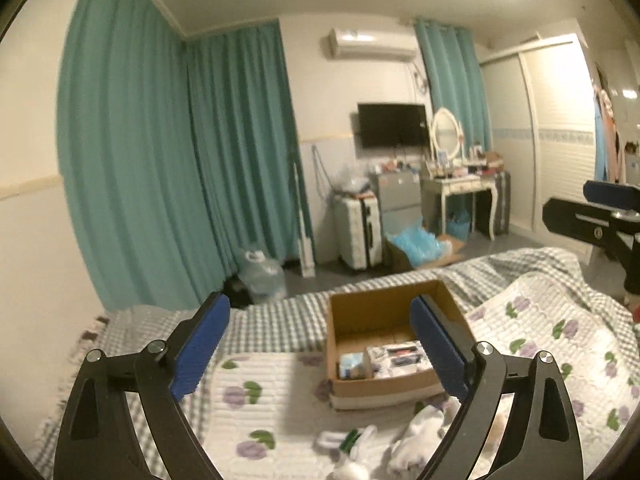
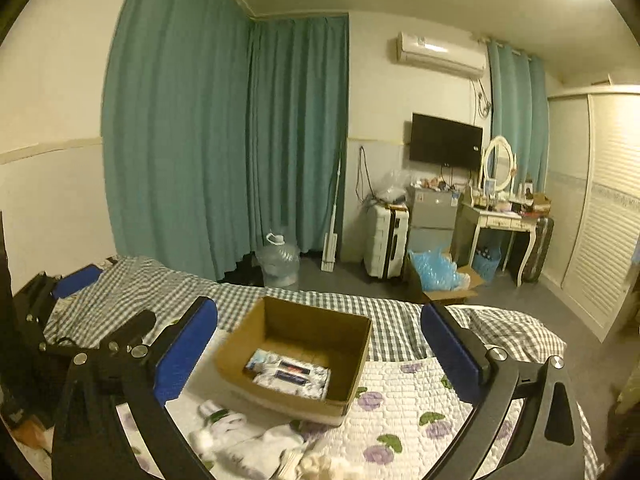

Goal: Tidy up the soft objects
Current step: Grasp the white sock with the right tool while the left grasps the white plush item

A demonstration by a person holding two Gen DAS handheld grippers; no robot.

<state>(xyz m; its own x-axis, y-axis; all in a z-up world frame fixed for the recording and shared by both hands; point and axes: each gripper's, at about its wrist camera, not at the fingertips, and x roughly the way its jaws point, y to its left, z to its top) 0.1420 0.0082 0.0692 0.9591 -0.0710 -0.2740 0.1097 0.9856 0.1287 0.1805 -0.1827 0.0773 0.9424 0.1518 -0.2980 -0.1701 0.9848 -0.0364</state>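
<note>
I see white socks (image 2: 244,436), soft and crumpled, lying on the quilted floral bedspread (image 2: 404,420) just in front of the open cardboard box (image 2: 292,394); packets in the box carry print too blurred to read; my left gripper (image 1: 320,344) and right gripper (image 2: 320,356) both hang released, blue pads wide apart, holding nothing; a gingham sheet (image 2: 304,300) lies beyond.

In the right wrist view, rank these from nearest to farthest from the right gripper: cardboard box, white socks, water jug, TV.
1. white socks, on the quilt just under the right gripper, low left.
2. cardboard box, on the bed, straight ahead.
3. water jug, on the floor beyond the bed, by the curtain.
4. TV, on the far wall, right.
</note>
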